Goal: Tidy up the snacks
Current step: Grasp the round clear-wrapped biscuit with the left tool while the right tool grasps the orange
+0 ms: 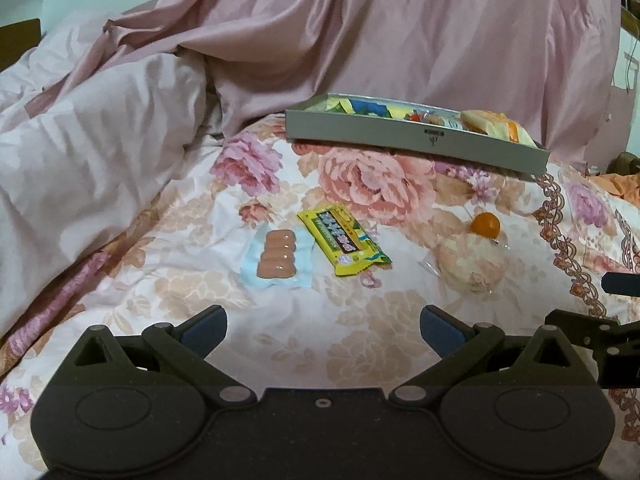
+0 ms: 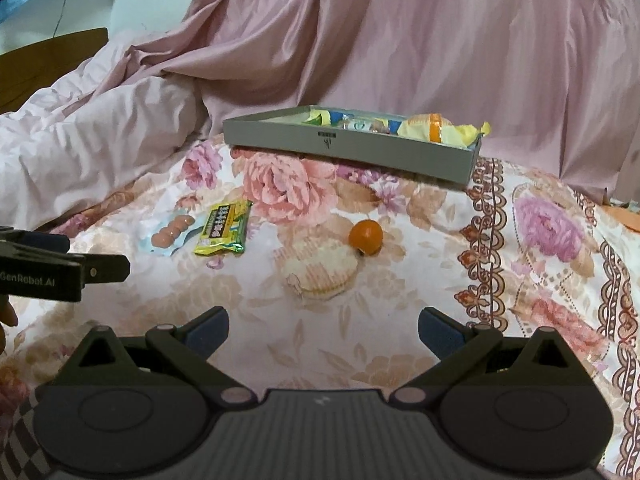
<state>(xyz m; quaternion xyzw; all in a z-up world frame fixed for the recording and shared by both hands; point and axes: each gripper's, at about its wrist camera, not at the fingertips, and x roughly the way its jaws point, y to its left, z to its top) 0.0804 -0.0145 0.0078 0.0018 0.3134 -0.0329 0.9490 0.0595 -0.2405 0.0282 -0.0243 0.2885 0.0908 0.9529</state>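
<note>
Both tongs spread wide, empty: left tongs (image 1: 323,326), right tongs (image 2: 323,328), over bare floral bed cover (image 1: 328,344). Four loose snacks mid-bed: sausage pack (image 1: 277,258) touching yellow bar (image 1: 343,240); round cracker pack (image 2: 318,270) touching orange ball (image 2: 365,237), apart from the first pair. Grey tray (image 2: 352,148) with packets toward the bed's far side, pink quilt (image 1: 100,120) heaped along left edge.

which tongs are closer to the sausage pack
Left. The sausage pack lies just ahead of the open left tongs; from the open right tongs it sits far off to the left.
</note>
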